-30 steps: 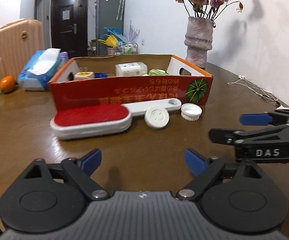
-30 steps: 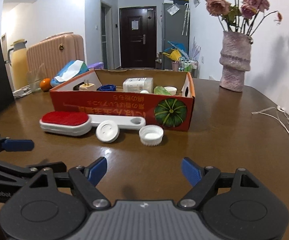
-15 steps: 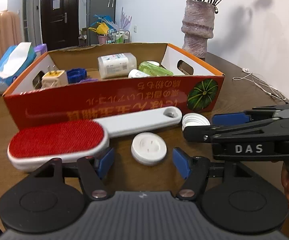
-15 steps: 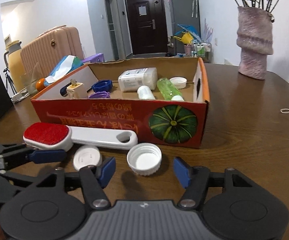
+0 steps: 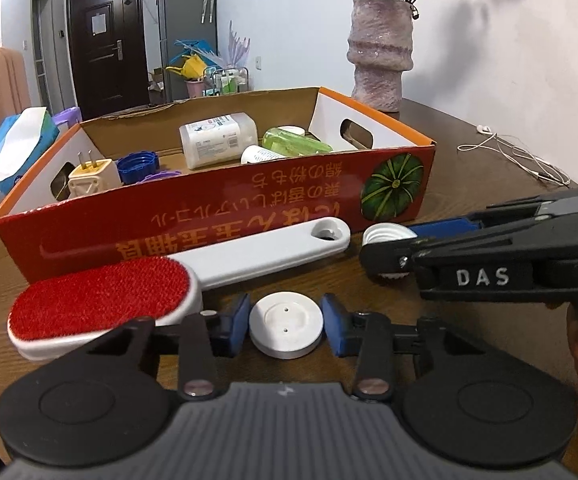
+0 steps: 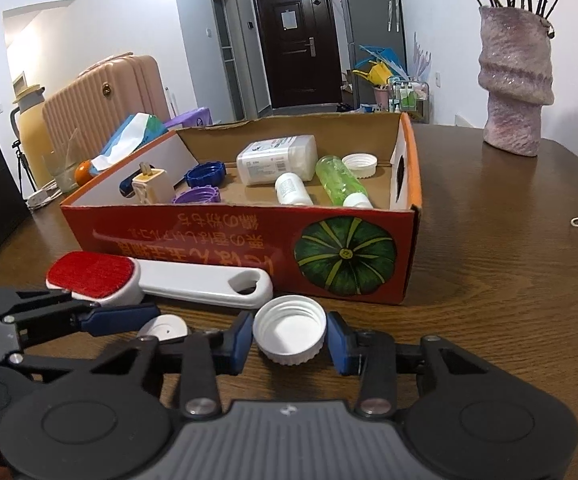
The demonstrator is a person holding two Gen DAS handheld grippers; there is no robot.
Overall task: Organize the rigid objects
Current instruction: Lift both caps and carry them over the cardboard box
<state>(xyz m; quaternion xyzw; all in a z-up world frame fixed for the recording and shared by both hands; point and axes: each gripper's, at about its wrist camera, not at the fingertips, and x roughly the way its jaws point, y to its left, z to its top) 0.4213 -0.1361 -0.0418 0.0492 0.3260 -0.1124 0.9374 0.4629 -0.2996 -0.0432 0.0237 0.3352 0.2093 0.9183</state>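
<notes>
While both tools rest low over the wooden bench point(image 6: 509, 280), each has a white part between its blue pads. The left gripper point(image 5: 285, 323) brackets the flat white disc point(image 5: 285, 330), which lies on the bench just in front of the lint brush point(image 5: 101, 300); the jaws are closing, and the pads stand at the disc's two sides, with contact too close to call. The right gripper point(image 6: 290, 338) brackets the ribbed white cap point(image 6: 290, 330), which sits open side up on the bench just in front of the red cardboard box point(image 6: 209, 240); its jaws are also closing, with the left pad at the cap's rim and a sliver of gap visible at the right pad. The lint brush lies along the front wall of the box, handle toward the cap. Inside the box lie a white rectangular bottle point(image 6: 277, 158), a green bottle point(image 6: 339, 180), a small white bottle point(image 6: 291, 188), a blue cap point(image 6: 205, 172), a purple cap point(image 6: 197, 195), a white cap point(image 6: 361, 165) and a plug adapter point(image 6: 151, 186). A pink vase point(image 6: 515, 80) stands on the bench behind the box, to the right.
</notes>
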